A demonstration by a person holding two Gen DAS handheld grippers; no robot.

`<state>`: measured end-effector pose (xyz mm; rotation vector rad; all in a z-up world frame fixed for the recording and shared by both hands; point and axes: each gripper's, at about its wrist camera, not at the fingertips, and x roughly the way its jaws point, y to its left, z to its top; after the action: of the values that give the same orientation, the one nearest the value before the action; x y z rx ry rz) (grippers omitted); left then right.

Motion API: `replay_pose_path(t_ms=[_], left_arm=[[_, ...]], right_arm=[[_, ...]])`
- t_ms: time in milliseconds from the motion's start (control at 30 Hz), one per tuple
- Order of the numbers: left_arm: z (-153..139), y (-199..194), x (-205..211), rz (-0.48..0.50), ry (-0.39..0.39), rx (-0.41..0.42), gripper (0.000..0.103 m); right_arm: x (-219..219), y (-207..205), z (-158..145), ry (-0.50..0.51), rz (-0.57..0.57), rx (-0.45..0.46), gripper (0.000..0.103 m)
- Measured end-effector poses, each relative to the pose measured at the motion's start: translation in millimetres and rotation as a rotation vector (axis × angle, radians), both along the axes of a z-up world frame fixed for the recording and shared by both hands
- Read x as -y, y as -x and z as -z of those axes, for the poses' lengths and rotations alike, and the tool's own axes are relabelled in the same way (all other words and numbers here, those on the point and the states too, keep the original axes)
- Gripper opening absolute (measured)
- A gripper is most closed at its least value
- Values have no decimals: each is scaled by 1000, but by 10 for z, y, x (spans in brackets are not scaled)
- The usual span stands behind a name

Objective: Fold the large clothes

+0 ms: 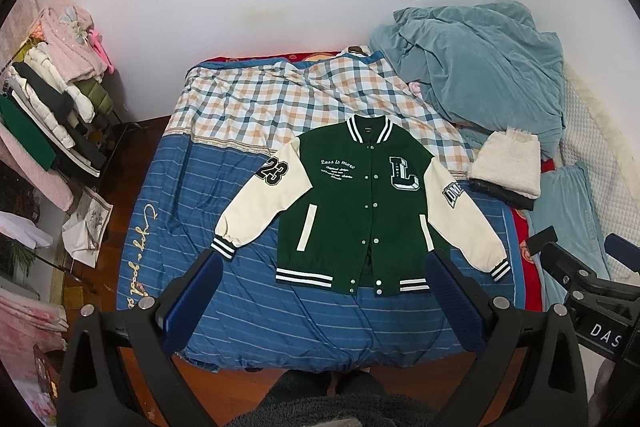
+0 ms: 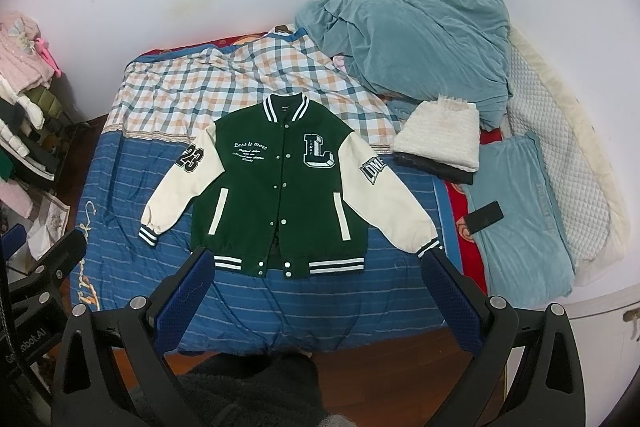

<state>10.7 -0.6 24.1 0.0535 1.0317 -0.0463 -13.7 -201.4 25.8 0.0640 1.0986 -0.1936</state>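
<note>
Your left tongs (image 1: 324,259) and right tongs (image 2: 318,257) both hang with fingers spread wide, holding nothing, above the near edge of the bed (image 1: 248,291). The left view alone shows you the rack of stacked clothes (image 1: 52,99) left of the bed, and the right tool's black body poking in at the lower right. Only the right view shows the black phone (image 2: 485,217) on the blue pillow (image 2: 520,219), right of the bed's striped cover. The jacket (image 2: 280,187) lies flat on the bed, face up, snapped shut, collar toward the wall. It is green with cream sleeves spread outward, striped cuffs and hem, a "23" patch on one sleeve and a large "L" on the chest. A folded cream sweater (image 2: 440,139) sits just beyond its right sleeve.
</note>
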Motion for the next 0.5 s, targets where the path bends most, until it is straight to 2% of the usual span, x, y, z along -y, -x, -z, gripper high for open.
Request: replay_pose_path(t_ms=[167,500], left_arm=[[-8,-15,12,0,-1,4,103],[-45,-58,49,1,-4,9,103]], right_arm=[[-111,-20,-92,1,5,5,103],[-65,-71,-95,-1,4,7,103]])
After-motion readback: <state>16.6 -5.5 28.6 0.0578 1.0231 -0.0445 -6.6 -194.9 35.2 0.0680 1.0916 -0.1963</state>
